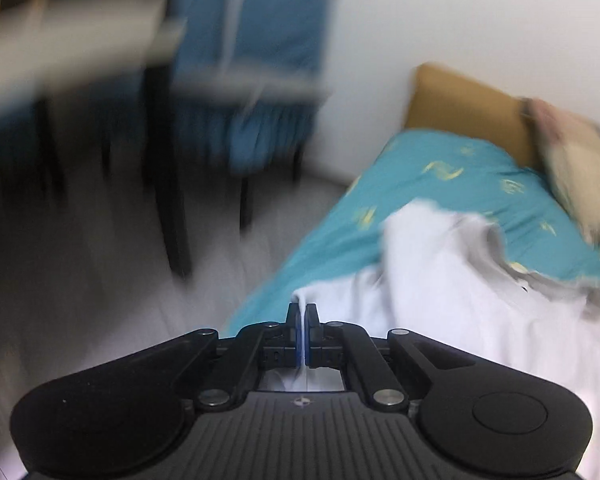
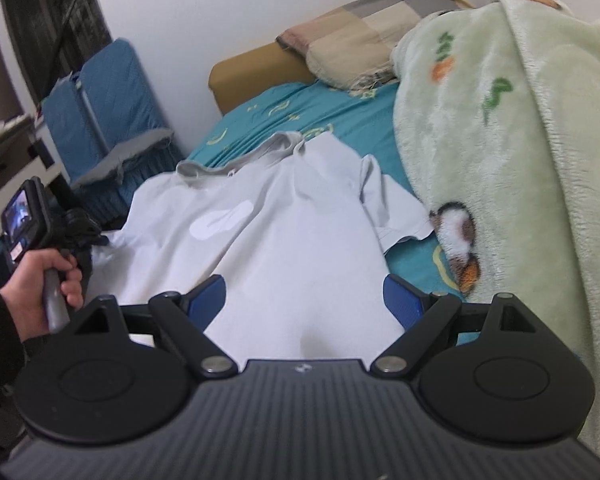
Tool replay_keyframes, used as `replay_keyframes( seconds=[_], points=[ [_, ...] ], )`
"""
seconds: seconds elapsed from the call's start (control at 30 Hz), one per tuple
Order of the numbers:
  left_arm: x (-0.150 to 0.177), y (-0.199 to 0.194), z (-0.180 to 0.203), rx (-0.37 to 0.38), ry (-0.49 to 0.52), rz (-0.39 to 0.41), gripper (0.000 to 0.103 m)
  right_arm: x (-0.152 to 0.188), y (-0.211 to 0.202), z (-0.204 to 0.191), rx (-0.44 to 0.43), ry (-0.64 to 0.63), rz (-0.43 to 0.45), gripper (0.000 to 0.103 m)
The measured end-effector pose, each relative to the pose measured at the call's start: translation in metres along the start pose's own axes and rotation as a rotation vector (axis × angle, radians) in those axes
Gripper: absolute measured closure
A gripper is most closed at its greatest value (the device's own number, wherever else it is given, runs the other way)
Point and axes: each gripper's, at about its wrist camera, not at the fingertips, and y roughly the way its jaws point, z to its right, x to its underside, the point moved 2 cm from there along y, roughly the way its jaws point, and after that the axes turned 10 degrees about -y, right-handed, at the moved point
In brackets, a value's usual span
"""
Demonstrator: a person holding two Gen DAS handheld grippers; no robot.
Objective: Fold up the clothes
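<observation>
A white hooded top (image 2: pixel 284 216) lies spread on the teal bedsheet (image 2: pixel 340 120) in the middle of the right wrist view, its grey hood (image 2: pixel 240 156) toward the upper centre and one short sleeve (image 2: pixel 396 208) lying out to the right, just beside the pale green blanket (image 2: pixel 500 120). The left gripper (image 1: pixel 304 312), at the lower centre of its own blurred view, has its jaws pressed together on a thin fold of the white cloth at the garment's edge; in the right wrist view a hand (image 2: pixel 40 284) holds that tool at the left edge. The right gripper (image 2: pixel 304 296) hovers over the hem end with its jaws wide apart, the cloth lying between them but not pinched. The step in hand looks like taking hold of the garment for a first fold. Next, the right jaws probably need to come down and close on the cloth, so both hands can lift and carry the fabric together.
</observation>
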Motion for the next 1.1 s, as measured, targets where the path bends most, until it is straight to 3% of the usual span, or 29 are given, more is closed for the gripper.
replay_keyframes(
  seconds=[0.1, 0.13, 0.23, 0.33, 0.43, 0.67, 0.77, 0.93, 1.1],
  points=[
    [0.015, -0.049, 0.064, 0.075, 0.353, 0.151, 0.102, -0.001, -0.005, 0.007, 0.009, 0.034, 0.011, 0.016],
    [0.025, -0.059, 0.082, 0.115, 0.436, 0.156, 0.102, -0.001, -0.007, 0.009, 0.013, 0.038, 0.016, 0.016],
    [0.065, -0.080, 0.130, 0.209, 0.638, 0.126, 0.102, -0.003, -0.010, 0.010, 0.022, 0.036, 0.025, 0.016],
    [0.092, -0.076, 0.151, 0.232, 0.663, 0.029, 0.101, -0.003, -0.011, 0.012, 0.021, 0.032, 0.025, 0.016],
    [0.091, -0.077, 0.144, 0.215, 0.505, -0.025, 0.093, -0.002, -0.011, 0.015, 0.023, 0.039, 0.021, 0.016],
    [0.060, -0.083, 0.076, 0.342, -0.002, -0.107, 0.060, 0.004, -0.004, 0.016, 0.003, 0.054, -0.014, 0.016],
    [0.045, -0.082, 0.038, 0.345, -0.182, -0.140, 0.060, 0.009, 0.000, 0.016, -0.008, 0.067, -0.037, 0.016],
    [0.033, -0.093, 0.007, 0.322, -0.237, -0.090, 0.052, 0.013, 0.004, 0.007, 0.010, 0.005, -0.038, 0.016],
    [0.043, -0.065, 0.003, 0.312, -0.233, -0.103, 0.049, 0.017, 0.008, -0.002, 0.030, -0.066, -0.048, 0.016]
  ],
)
